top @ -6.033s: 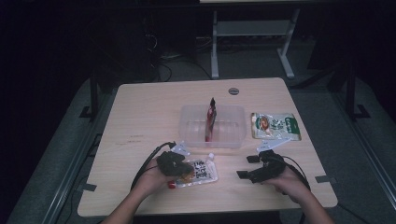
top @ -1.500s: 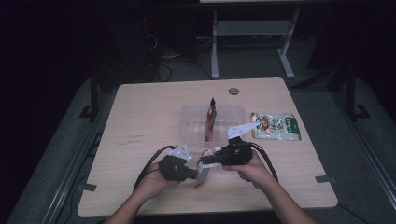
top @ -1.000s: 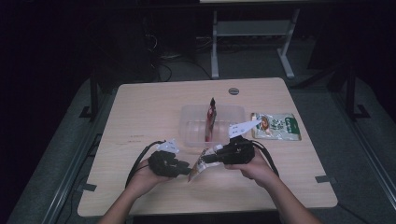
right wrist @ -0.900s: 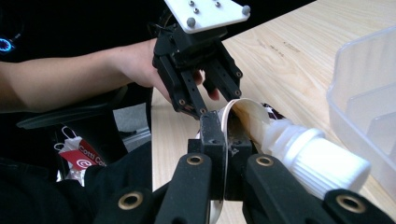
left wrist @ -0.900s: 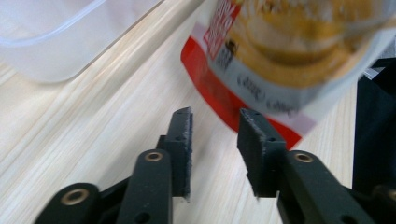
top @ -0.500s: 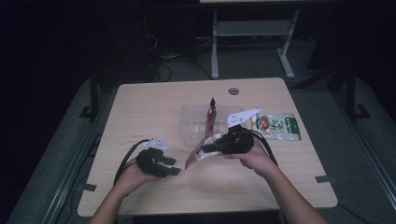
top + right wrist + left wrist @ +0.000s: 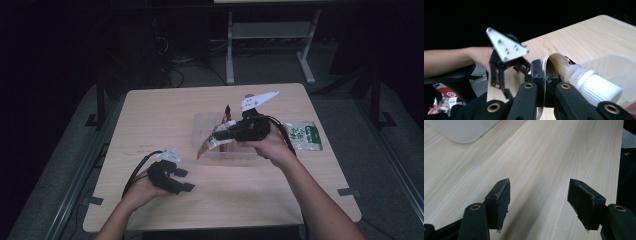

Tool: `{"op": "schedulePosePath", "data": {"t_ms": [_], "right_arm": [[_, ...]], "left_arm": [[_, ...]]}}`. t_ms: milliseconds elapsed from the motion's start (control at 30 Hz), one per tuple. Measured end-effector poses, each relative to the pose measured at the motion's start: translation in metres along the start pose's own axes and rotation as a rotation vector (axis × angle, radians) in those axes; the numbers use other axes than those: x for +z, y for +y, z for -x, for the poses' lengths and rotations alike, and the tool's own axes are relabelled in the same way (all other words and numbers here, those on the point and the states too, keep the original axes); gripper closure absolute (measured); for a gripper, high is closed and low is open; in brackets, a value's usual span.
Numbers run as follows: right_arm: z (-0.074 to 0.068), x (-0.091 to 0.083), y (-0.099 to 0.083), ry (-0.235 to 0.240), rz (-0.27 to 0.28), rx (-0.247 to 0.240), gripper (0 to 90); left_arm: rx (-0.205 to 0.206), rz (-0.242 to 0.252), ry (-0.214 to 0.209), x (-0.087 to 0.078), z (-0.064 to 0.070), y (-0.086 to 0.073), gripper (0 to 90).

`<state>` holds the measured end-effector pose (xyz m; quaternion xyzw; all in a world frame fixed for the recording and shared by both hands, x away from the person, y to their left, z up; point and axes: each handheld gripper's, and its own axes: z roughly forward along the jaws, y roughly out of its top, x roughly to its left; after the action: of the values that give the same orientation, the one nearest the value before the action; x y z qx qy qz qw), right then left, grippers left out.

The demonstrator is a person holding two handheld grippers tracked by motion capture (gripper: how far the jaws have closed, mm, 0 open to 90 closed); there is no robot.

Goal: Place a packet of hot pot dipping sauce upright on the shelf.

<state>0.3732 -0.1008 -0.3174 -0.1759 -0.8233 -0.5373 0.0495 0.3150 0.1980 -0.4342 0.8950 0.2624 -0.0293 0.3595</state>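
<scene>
The spouted pouch (image 7: 210,143) is hanging in the air, pinched by the right tongs (image 7: 220,136) over the near-left corner of the clear plastic tub (image 7: 202,124). In the right gripper view the pouch (image 7: 556,61) is curling up from between the two black jaws, which are clenched tight on its flat edge, and its white ribbed screw cap (image 7: 592,87) is sticking out to one side of the right tongs (image 7: 544,85). Seen from the high view, the pouch is drooping down and to the left from the jaws, its lower tip ending just above the table (image 7: 165,107) in front of the tub.

Inside the tub, a dark red packet (image 7: 227,114) is standing upright against the far side. The person's right hand (image 7: 267,145) is gripping the tool from behind the tub's near wall.

To the right of the tub, a green and white packet (image 7: 302,136) is lying flat on the table, near the right hand but apart from it.

The left tongs (image 7: 182,180) are resting low over the near-left part of the table, well apart from the pouch. In the left gripper view the left tongs (image 7: 539,205) are standing released, jaws spread wide with bare wood between them and a corner of the tub (image 7: 461,130) showing at the top.
</scene>
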Motion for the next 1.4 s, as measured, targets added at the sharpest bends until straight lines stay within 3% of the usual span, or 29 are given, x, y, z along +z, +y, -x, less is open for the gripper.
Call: {"op": "schedulePosePath", "data": {"t_ms": [333,667,1400], "right_arm": [[0.028,0.009,0.025,-0.048,-0.027,0.012,89.8],[0.059,0.025,0.033,-0.067,-0.074,0.048,89.8],[0.075,0.047,0.03,-0.103,-0.16,0.061,89.7]], "left_arm": [[0.005,0.001,0.0,0.0,-0.001,-0.001,34.0],[0.008,0.004,-0.001,-0.001,-0.002,-0.001,34.0],[0.007,0.003,-0.005,0.0,-0.002,-0.002,34.0]]}}
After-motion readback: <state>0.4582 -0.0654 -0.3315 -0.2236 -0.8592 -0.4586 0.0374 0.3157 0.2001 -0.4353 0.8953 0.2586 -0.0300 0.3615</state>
